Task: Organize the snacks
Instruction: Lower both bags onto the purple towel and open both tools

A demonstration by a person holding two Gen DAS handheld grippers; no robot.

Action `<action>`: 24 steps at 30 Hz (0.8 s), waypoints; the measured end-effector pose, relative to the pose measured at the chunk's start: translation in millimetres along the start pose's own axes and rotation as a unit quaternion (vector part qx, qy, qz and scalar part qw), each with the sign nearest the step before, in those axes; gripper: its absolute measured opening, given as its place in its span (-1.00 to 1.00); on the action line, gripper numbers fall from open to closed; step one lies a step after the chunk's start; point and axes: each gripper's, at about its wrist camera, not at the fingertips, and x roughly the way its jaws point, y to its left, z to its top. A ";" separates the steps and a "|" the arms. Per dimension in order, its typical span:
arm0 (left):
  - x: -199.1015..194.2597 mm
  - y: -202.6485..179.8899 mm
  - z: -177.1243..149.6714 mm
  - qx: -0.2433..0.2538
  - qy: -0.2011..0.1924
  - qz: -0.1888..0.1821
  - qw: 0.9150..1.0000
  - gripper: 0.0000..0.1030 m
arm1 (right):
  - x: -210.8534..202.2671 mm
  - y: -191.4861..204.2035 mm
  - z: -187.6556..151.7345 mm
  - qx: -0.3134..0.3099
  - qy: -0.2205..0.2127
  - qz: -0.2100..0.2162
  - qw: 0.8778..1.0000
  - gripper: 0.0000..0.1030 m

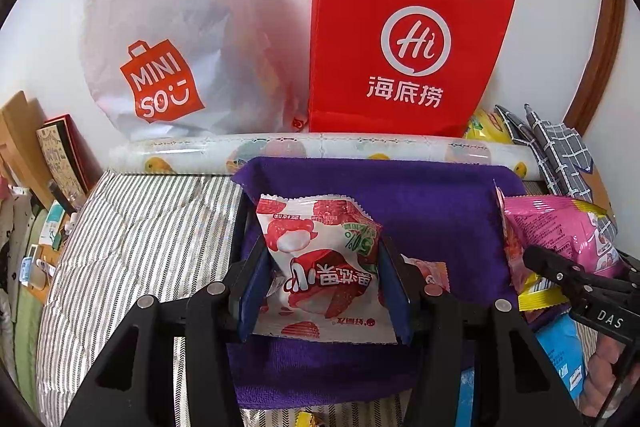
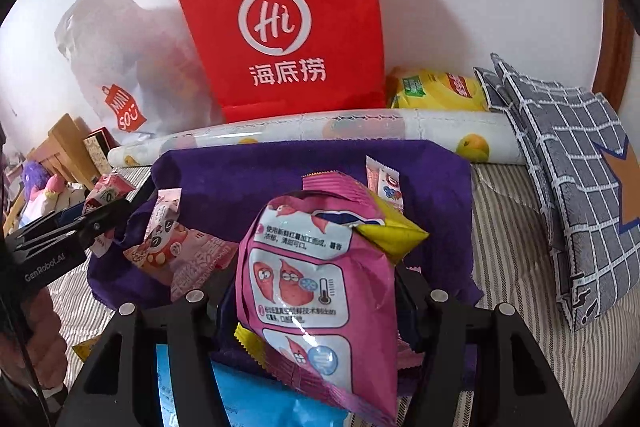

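Partly, the pink bag (image 2: pixel 316 291) hides the right gripper's (image 2: pixel 320 307) fingers.

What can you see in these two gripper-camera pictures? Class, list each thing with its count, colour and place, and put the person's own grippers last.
lychee snack packet: 1, red and white, held above the purple cloth
sweet potato snack bag: 1, pink, held above the cloth
purple cloth: 1, on the striped bedding
striped bedding: 1, grey and white, underneath
red paper bag: 1, against the wall
white plastic bag: 1, left of the red bag
patterned roll: 1, white, behind the cloth
checked pouches: 2, grey, right
left gripper: black, blue pads
right gripper: black
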 end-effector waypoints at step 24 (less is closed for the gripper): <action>3.0 4.2 -0.6 -0.008 0.005 0.014 1.000 0.01 | -7.2 -3.2 1.1 0.008 -0.015 -0.008 1.000 0.32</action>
